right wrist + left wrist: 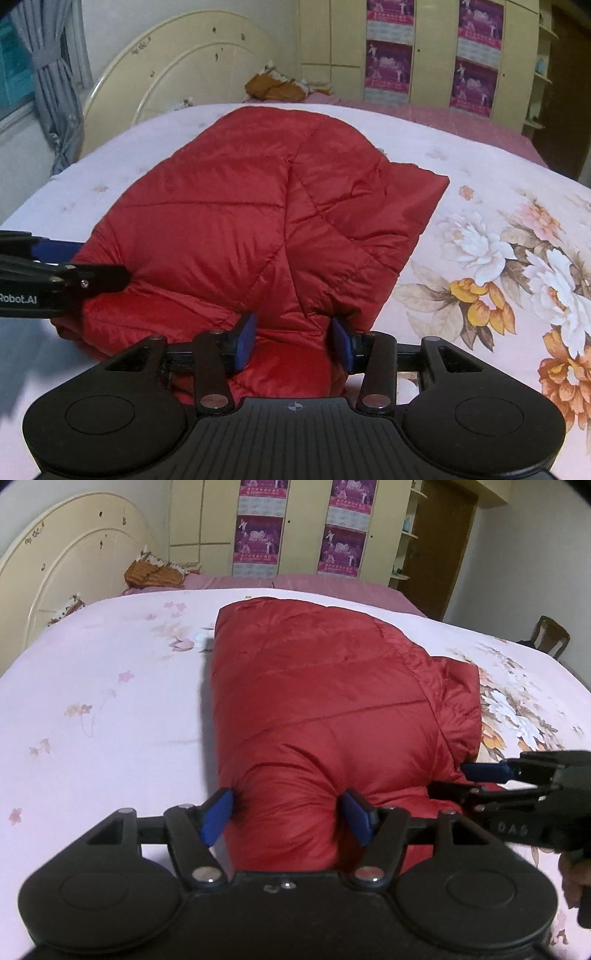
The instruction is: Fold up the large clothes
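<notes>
A puffy red quilted jacket (325, 686) lies partly folded on the floral bed quilt (110, 686). In the left wrist view my left gripper (287, 812) stands wide at the jacket's near end, both blue pads denting a thick bulge of red fabric between them. My right gripper (461, 781) comes in from the right at the jacket's near right corner. In the right wrist view the jacket (240, 221) spreads ahead, and my right gripper (293, 339) is shut on a gathered fold of its near edge. My left gripper (103, 262) shows at the left, against the jacket's side.
A cream headboard (74, 565) stands at the bed's far left, with an orange cloth (151, 574) beside it. A wardrobe with purple posters (258, 535) lines the back wall. A wooden chair (550, 635) and a brown door (439, 550) are on the right. Grey curtains (55, 92) hang far left.
</notes>
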